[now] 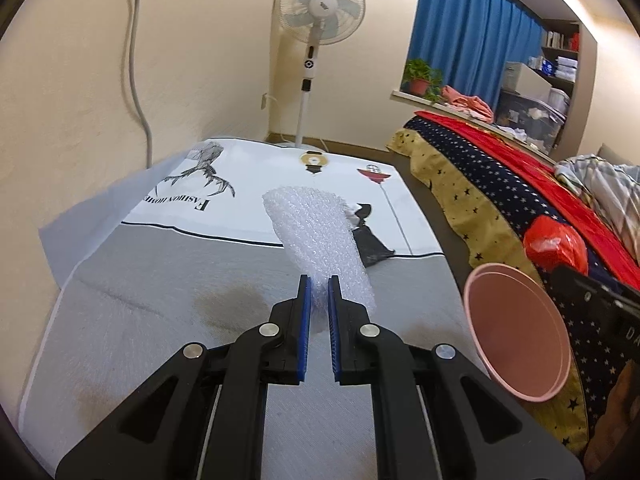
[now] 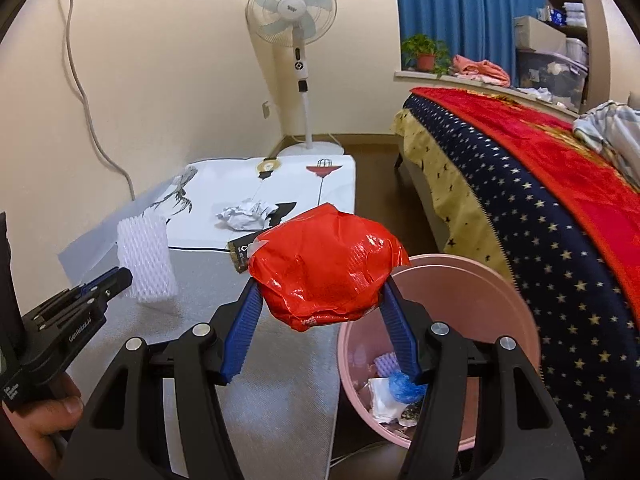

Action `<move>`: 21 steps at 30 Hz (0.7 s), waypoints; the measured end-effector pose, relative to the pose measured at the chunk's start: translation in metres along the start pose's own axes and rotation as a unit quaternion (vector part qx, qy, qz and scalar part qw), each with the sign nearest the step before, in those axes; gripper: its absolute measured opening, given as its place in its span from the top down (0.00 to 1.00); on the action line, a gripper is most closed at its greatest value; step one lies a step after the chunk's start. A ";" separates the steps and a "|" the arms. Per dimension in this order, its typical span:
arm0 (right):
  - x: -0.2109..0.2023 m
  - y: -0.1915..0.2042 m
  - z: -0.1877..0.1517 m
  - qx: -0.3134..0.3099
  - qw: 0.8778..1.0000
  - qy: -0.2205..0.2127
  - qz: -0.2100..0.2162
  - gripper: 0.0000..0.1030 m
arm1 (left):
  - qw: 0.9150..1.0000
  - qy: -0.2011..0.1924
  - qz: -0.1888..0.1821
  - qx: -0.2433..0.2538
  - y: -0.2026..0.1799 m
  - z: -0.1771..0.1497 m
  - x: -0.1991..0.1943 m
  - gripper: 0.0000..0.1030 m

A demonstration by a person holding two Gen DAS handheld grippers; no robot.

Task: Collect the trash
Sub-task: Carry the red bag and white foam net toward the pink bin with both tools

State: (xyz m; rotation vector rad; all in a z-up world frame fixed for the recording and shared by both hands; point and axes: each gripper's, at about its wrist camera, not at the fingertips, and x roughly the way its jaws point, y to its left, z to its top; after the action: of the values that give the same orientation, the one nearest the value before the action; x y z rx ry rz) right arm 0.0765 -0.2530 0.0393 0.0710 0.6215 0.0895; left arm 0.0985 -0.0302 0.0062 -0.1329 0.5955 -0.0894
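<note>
My left gripper (image 1: 319, 286) is shut on a white foam net sleeve (image 1: 320, 236), held up above the low table (image 1: 140, 320). In the right wrist view that same left gripper (image 2: 120, 278) and foam sleeve (image 2: 146, 264) appear at the left. A crumpled red plastic bag (image 2: 324, 268) sits clamped between the blue fingers of my right gripper (image 2: 320, 286), lifted beside the pink trash bin (image 2: 500, 304); the bag (image 1: 556, 248) also shows at the right of the left wrist view, near the bin (image 1: 520, 332). Crumpled white paper (image 2: 246, 216) and a dark wrapper (image 2: 240, 254) lie on the table.
The bin stands between the table and a bed with a star-patterned cover (image 2: 540, 240), and holds several scraps including a blue wad (image 2: 404, 388). A standing fan (image 2: 292, 12) is in the far corner. A hand (image 2: 44, 420) grips the left tool.
</note>
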 end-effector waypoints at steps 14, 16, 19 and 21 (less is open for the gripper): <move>-0.043 -0.019 0.000 0.014 0.999 -0.027 -0.027 0.42 | 0.999 -0.012 -0.029 0.015 -0.024 -0.007 -0.022 0.92; -0.051 -0.028 0.002 0.024 0.998 -0.036 -0.035 0.42 | 0.999 -0.013 -0.032 0.019 -0.031 -0.008 -0.022 0.92; -0.063 -0.041 0.005 0.034 0.997 -0.046 -0.048 0.42 | 0.999 -0.014 -0.040 0.026 -0.043 -0.011 -0.023 0.92; -0.069 -0.051 0.005 0.040 0.996 -0.051 -0.058 0.42 | 0.998 -0.014 -0.048 0.029 -0.052 -0.013 -0.023 0.92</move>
State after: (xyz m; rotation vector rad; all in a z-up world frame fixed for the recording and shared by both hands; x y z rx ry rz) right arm 0.0266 -0.3108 0.0790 0.1162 0.5252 -0.0519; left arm 0.0704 -0.0799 0.0160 -0.1069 0.5590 -0.1977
